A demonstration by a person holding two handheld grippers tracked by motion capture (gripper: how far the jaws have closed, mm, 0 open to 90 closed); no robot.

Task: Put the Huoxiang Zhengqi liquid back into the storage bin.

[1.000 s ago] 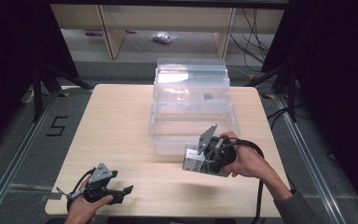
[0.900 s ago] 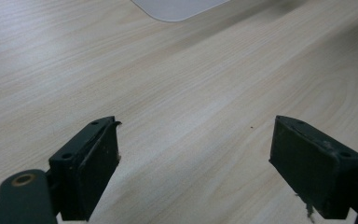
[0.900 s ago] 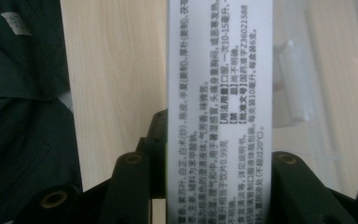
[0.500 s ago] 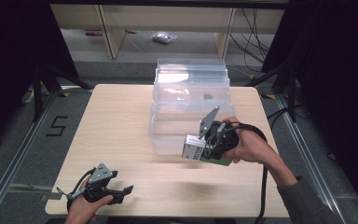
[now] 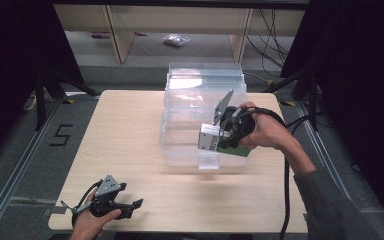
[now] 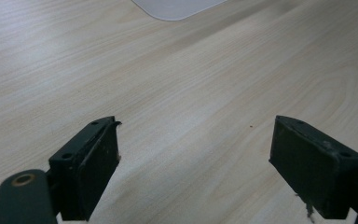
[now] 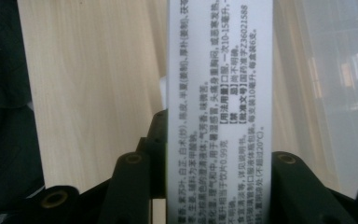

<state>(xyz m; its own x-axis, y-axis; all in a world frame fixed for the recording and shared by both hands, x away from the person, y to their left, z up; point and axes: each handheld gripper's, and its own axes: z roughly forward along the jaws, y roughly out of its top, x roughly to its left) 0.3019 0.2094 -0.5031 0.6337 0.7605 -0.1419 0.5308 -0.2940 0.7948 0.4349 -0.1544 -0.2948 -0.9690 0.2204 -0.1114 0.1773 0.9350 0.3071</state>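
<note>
At about 3 o'clock on the table [image 5: 130,125], above the near edge of the clear plastic bin [image 5: 202,95], the right gripper [image 5: 220,141] holds a small box [image 5: 211,142] clamped between its jaws, lifted off the wood. Box: white end face with dark print, green side showing below the hand in the high view. In the right gripper view the box [image 7: 220,93] is a tall white panel with rows of small black printed text, upright between the two black jaws, pads pressed on both sides. Text partly readable, blurred toward the top; box top and bottom cut off by the frame. Most of the box is hidden by the hand and gripper body in the high view, so its full shape is hard to make out. Bin walls see-through, glare on the lid [image 5: 200,82], contents not clear.

Left gripper [image 5: 125,207] sits at 7 o'clock near the table's front edge, jaws spread wide with nothing between them; left gripper view shows bare wood between the pads [image 6: 98,163] and a pale corner of something cut off at the top edge.
</note>
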